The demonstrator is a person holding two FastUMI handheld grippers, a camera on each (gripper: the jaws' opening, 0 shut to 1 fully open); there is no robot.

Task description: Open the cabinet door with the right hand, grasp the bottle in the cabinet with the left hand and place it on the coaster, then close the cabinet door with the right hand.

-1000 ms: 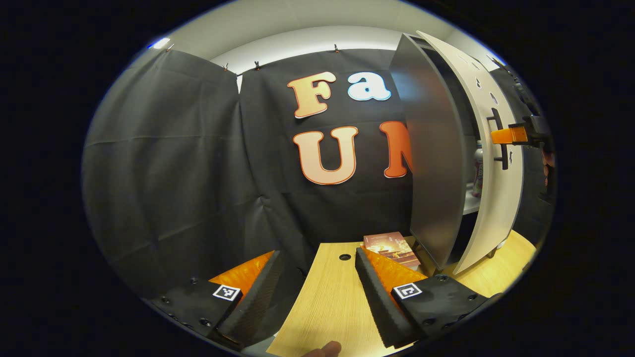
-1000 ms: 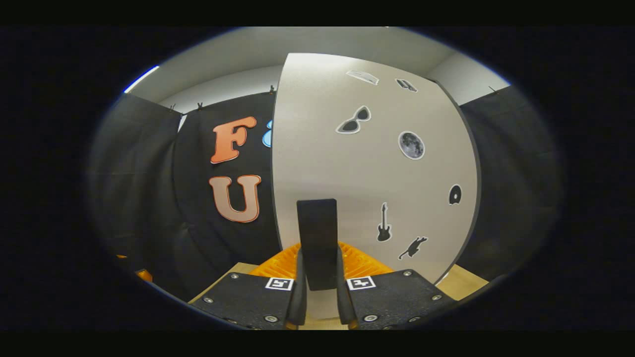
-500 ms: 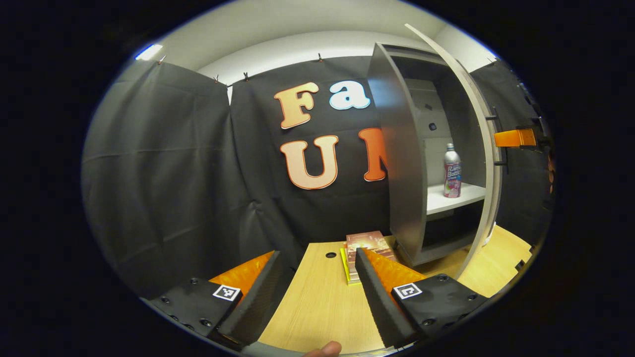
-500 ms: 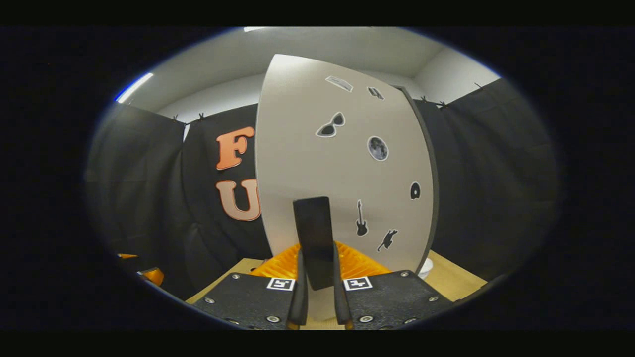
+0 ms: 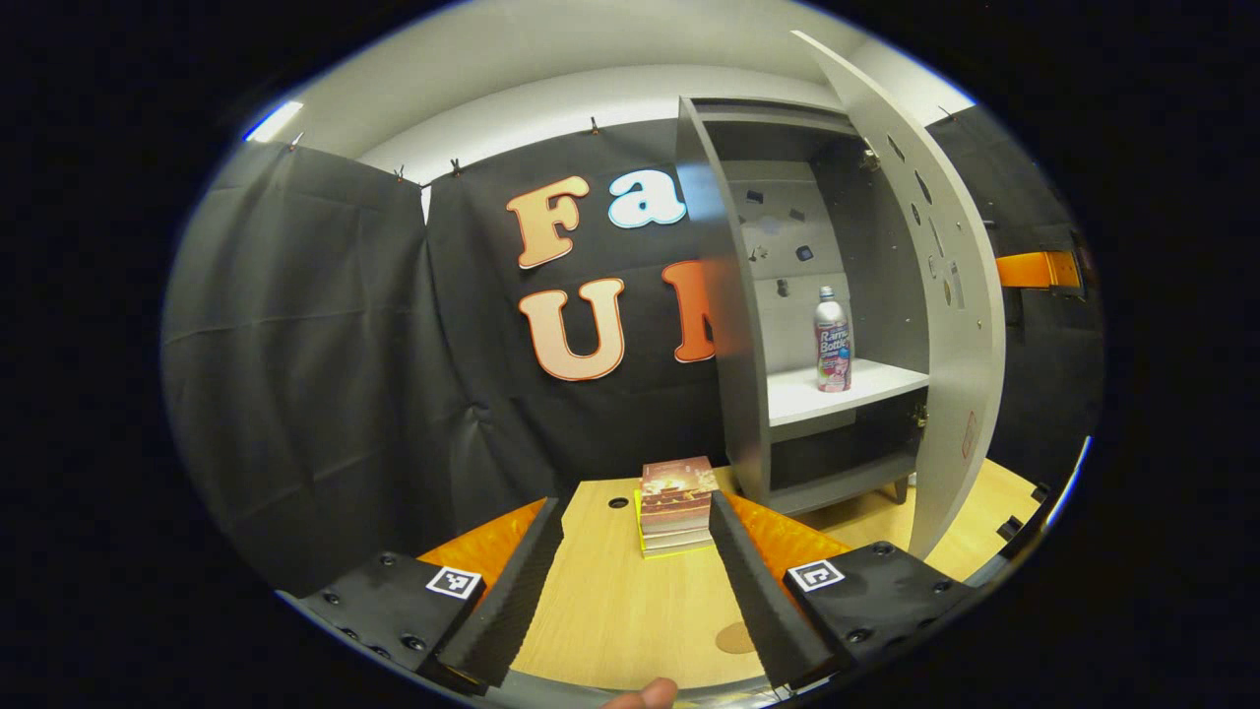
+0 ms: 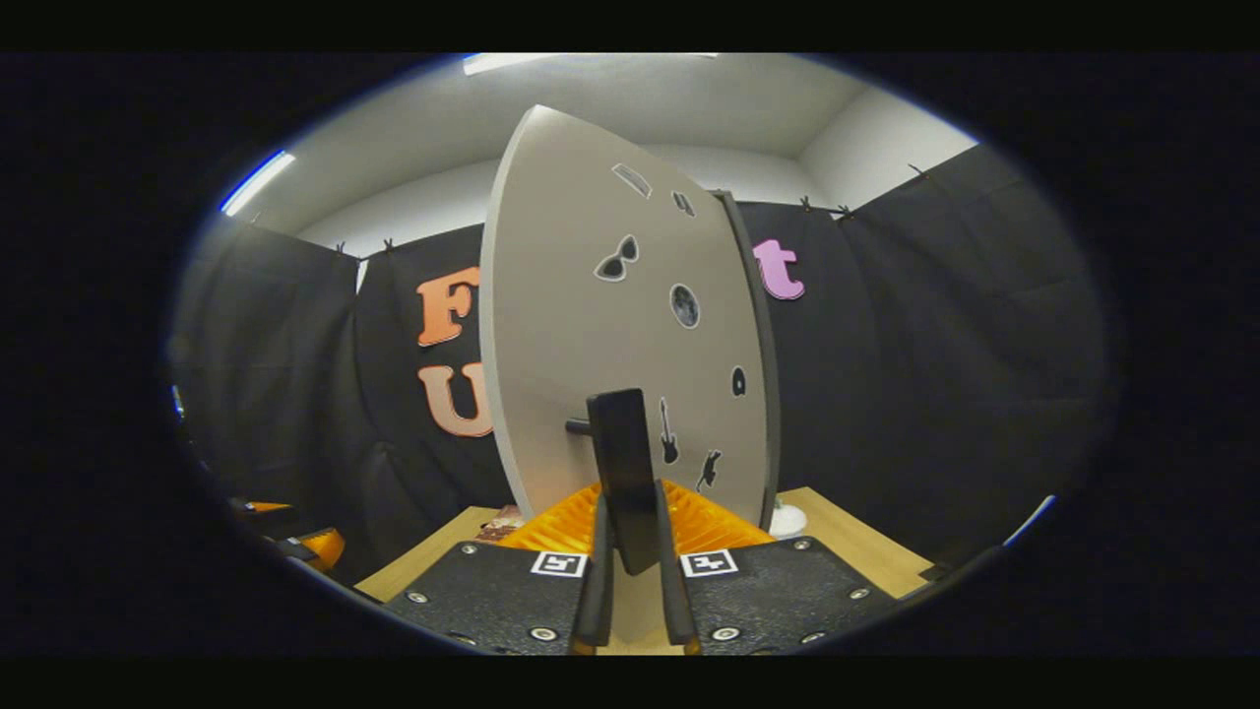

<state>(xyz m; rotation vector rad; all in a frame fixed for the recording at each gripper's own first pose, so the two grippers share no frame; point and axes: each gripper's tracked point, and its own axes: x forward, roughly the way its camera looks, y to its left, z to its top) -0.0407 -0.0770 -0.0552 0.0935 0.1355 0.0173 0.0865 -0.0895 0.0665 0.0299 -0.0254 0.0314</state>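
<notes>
Right gripper [image 6: 630,601] clamped on door handle [image 6: 624,463] of swung-wide cabinet door [image 6: 591,345]. Left gripper [image 5: 630,581] spread apart above wooden surface [image 5: 610,611]. Bottle [image 5: 833,340] upright on cabinet shelf [image 5: 807,394], at 2 o'clock. Coaster [image 5: 734,637] near 6 o'clock, book stack [image 5: 675,502] just beyond.

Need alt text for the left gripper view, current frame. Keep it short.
An open grey cabinet stands at the back of a wooden table, its door swung out to the right and a bottle upright on the white shelf inside. The left gripper is open in the foreground, with a stack of books beyond its fingers.
</notes>
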